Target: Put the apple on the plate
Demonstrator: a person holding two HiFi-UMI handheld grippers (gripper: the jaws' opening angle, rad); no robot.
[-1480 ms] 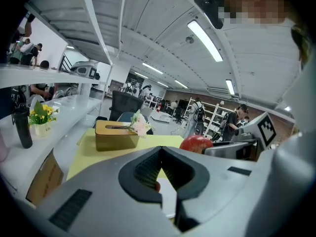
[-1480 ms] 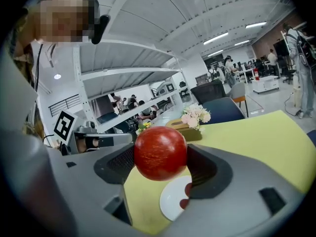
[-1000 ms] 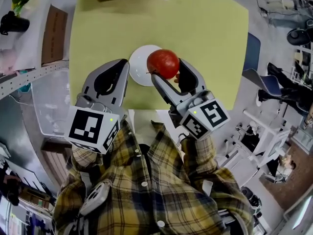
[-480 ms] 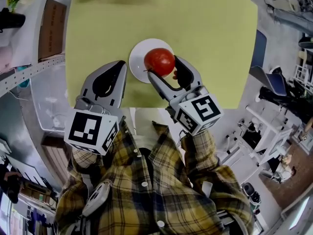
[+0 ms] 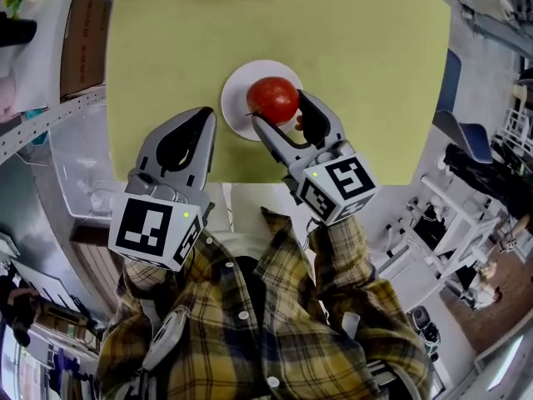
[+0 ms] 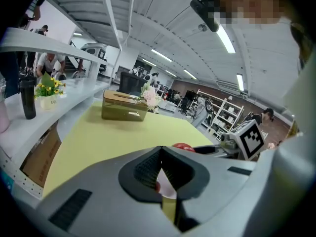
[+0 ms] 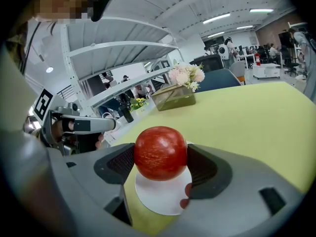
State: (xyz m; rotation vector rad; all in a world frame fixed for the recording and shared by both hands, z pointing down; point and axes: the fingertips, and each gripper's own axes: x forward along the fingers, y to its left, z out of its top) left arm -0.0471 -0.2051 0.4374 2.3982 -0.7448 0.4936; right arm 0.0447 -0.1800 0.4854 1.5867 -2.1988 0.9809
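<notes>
A red apple (image 5: 273, 99) (image 7: 160, 152) (image 6: 183, 146) is clamped between the jaws of my right gripper (image 5: 281, 109) (image 7: 161, 163), which is shut on it. The apple hangs above a small white plate (image 5: 240, 98) (image 7: 160, 194) lying on the yellow-green table (image 5: 350, 48). My left gripper (image 5: 204, 122) (image 6: 160, 171) is shut with nothing in it, near the table's front edge just left of the plate. The left gripper view has the plate showing only as a white sliver behind the closed jaws.
At the far side of the table stands a brown box (image 6: 124, 105) (image 7: 174, 98) with pale flowers. Left of the table runs a white shelf (image 6: 34, 102) with a dark bottle and a small flower pot. A cardboard piece (image 5: 83, 44) lies left of the table.
My right gripper has carried the apple a little forward and left, so it now hangs over the plate's middle. The left gripper has stayed put.
</notes>
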